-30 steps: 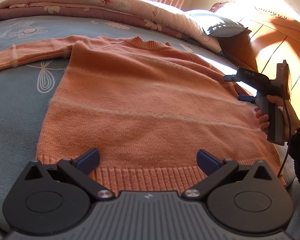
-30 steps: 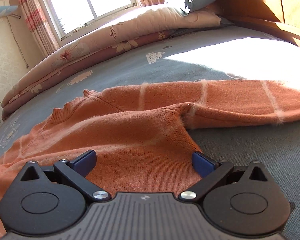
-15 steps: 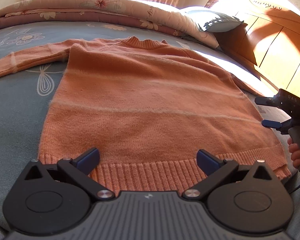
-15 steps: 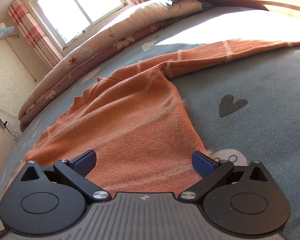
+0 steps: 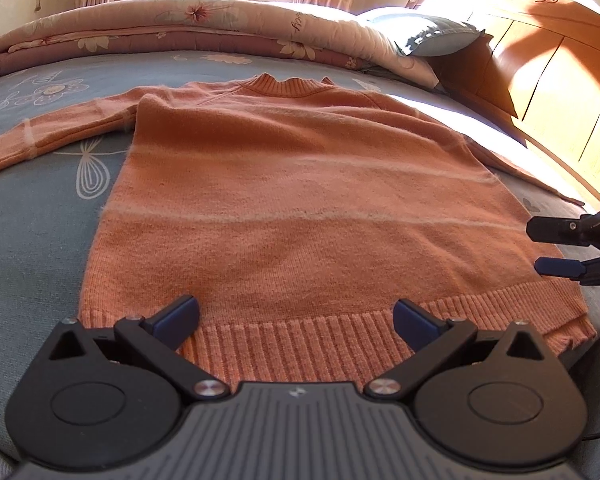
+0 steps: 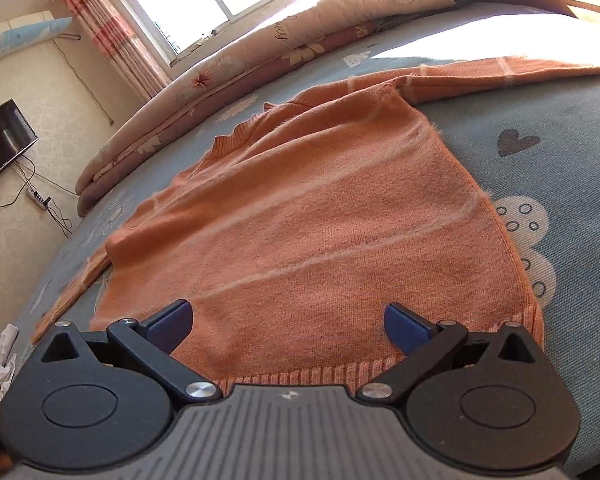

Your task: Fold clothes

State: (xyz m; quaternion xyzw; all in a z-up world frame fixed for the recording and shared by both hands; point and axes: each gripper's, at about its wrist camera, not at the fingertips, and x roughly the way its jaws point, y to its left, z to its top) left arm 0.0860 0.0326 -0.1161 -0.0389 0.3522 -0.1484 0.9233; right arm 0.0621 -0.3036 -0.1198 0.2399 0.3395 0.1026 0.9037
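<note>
- The orange sweater (image 5: 300,200) is lying flat on the blue bedsheet (image 5: 32,216), sleeves out to both sides, ribbed hem nearest the cameras.
- Left gripper (image 5: 296,316) sits over the hem, jaws wide apart, holding nothing.
- Right gripper (image 6: 288,320) is spread wide too, empty, by the hem's right corner.
- Rolled quilt (image 5: 180,24) and pillow (image 5: 424,32) sit way back by the window.

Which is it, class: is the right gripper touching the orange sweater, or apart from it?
Cannot tell. In the left wrist view the right gripper overlaps the orange sweater at its side edge with fingers spread, but neither view plainly shows contact or a gap.
</note>
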